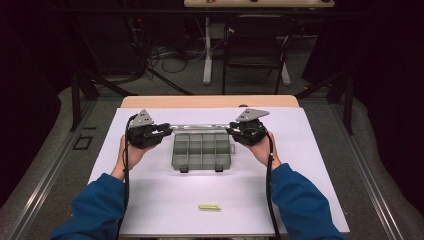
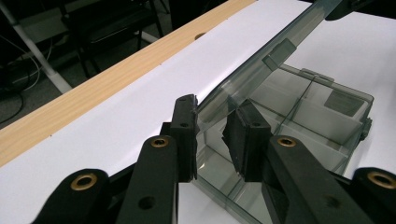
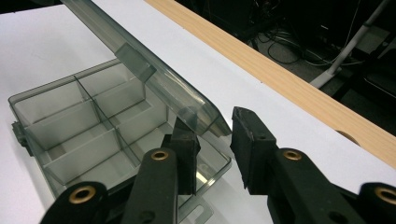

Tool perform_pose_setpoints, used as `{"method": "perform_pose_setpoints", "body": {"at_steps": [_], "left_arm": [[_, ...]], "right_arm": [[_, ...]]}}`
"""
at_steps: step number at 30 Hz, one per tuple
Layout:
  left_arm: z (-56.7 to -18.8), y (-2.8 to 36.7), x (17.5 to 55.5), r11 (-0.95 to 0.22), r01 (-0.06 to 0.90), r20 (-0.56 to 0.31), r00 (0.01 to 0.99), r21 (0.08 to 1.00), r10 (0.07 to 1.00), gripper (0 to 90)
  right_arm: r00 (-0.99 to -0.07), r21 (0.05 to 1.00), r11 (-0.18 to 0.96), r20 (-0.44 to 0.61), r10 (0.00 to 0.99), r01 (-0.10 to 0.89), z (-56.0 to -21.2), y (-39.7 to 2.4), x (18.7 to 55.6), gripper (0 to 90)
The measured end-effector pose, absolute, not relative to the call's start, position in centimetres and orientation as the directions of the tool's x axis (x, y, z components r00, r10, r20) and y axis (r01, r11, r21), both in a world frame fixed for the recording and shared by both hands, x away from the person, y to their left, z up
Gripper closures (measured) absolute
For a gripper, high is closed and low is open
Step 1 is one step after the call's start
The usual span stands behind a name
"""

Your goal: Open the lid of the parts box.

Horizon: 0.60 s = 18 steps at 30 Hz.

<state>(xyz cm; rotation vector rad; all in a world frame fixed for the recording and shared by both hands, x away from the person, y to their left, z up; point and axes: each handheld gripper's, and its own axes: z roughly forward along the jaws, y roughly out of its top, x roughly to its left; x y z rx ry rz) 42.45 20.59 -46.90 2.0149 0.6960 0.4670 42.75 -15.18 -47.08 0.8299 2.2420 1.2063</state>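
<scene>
A smoky clear plastic compartment box point(image 1: 202, 151) stands in the middle of the white sheet, with several empty cells point(image 3: 88, 135). Its hinged lid point(image 1: 200, 127) is lifted off the base and tilts up toward the far side. My left gripper point(image 1: 167, 129) is shut on the lid's left corner point(image 2: 212, 105), one pad outside and one over the box. My right gripper point(image 1: 231, 130) is shut on the lid's right corner point(image 3: 205, 119); its inner pad point(image 3: 184, 144) shows through the plastic. A hand holds each gripper.
A small yellow-green object point(image 1: 209, 206) lies near the front edge of the white sheet point(image 1: 300, 165). A strip of wooden table edge point(image 1: 210, 101) runs along the far side. Beyond it are a black chair point(image 1: 255, 45), a white table leg point(image 1: 207, 55) and cables on the floor.
</scene>
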Motion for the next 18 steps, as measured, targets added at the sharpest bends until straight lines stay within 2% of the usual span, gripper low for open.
{"method": "perform_pose_setpoints", "body": {"at_steps": [18], "left_arm": [[-46.3, 20.5, 44.8, -0.389, 0.335, 0.008, 0.75, 0.858, 0.662, 77.8]], "right_arm": [[-0.698, 0.833, 0.43, -0.076, 0.712, 0.348, -46.8, -14.8, 45.2, 72.8]]}}
